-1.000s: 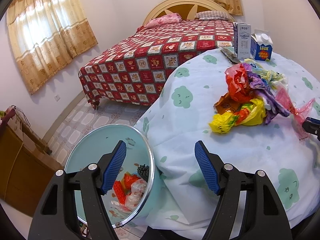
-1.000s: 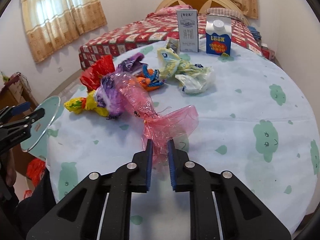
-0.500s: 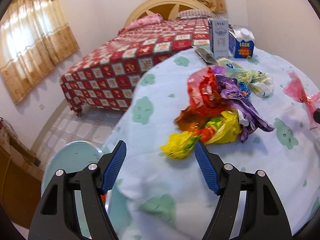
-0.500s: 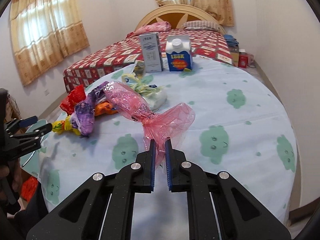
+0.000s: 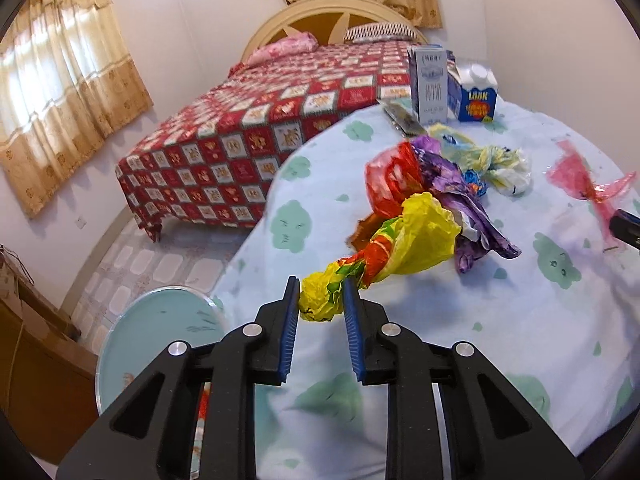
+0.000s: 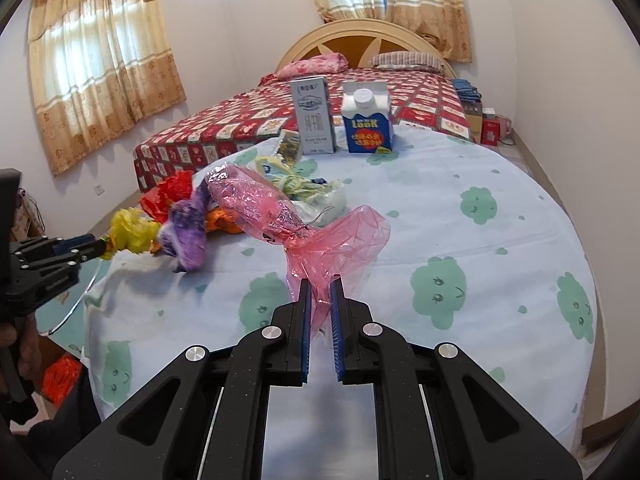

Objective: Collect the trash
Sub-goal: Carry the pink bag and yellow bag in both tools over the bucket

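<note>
My left gripper (image 5: 321,298) is shut on the twisted end of a yellow and red plastic bag (image 5: 416,236) lying on the round table (image 5: 500,320). My right gripper (image 6: 320,294) is shut on a pink plastic bag (image 6: 280,216) and holds it lifted above the table. The pink bag also shows in the left wrist view (image 5: 588,184). Red (image 5: 388,184), purple (image 5: 468,200) and pale yellow-white (image 5: 496,164) bags lie in a heap on the table. A teal trash bin (image 5: 160,336) with red trash inside stands on the floor below the table's left edge.
Two cartons, a grey one (image 6: 314,114) and a blue one (image 6: 366,120), stand at the table's far edge beside a flat wrapper (image 6: 290,146). A bed with a red patterned cover (image 5: 260,120) lies beyond. A wooden cabinet (image 5: 32,380) stands left of the bin.
My left gripper moved from over the bin to the table and shut on the yellow and red bag. My right gripper lifted the pink bag up and back from the heap.
</note>
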A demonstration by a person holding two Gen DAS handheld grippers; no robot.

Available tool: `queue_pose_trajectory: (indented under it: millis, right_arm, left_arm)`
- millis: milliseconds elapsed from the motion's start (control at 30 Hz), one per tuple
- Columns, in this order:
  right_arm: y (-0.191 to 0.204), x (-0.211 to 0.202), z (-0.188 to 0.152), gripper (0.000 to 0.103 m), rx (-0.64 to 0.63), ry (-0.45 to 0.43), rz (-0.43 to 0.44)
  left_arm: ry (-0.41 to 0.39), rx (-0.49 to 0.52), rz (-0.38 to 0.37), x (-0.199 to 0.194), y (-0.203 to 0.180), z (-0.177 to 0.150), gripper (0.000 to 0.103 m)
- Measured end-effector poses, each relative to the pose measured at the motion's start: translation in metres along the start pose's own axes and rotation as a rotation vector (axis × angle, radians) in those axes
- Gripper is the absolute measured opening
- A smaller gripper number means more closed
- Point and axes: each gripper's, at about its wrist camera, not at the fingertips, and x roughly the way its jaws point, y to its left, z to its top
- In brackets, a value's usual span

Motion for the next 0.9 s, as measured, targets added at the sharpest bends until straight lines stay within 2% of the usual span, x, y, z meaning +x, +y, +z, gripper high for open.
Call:
queue_pose_trajectory:
  millis: [433, 900]
  right_arm:
    - [0.050, 0.005, 0.011, 0.010, -0.081, -0.022, 0.060]
    - [0.102, 0.010, 0.029, 0.010, -0.170, -0.040, 0.111]
  left_arm:
    - [-0.015, -0.034, 0.089, -0.032, 0.047, -0.022, 0.022]
    - [-0.027, -0.094, 0.162, -0.046, 0.091, -0.037, 0.022]
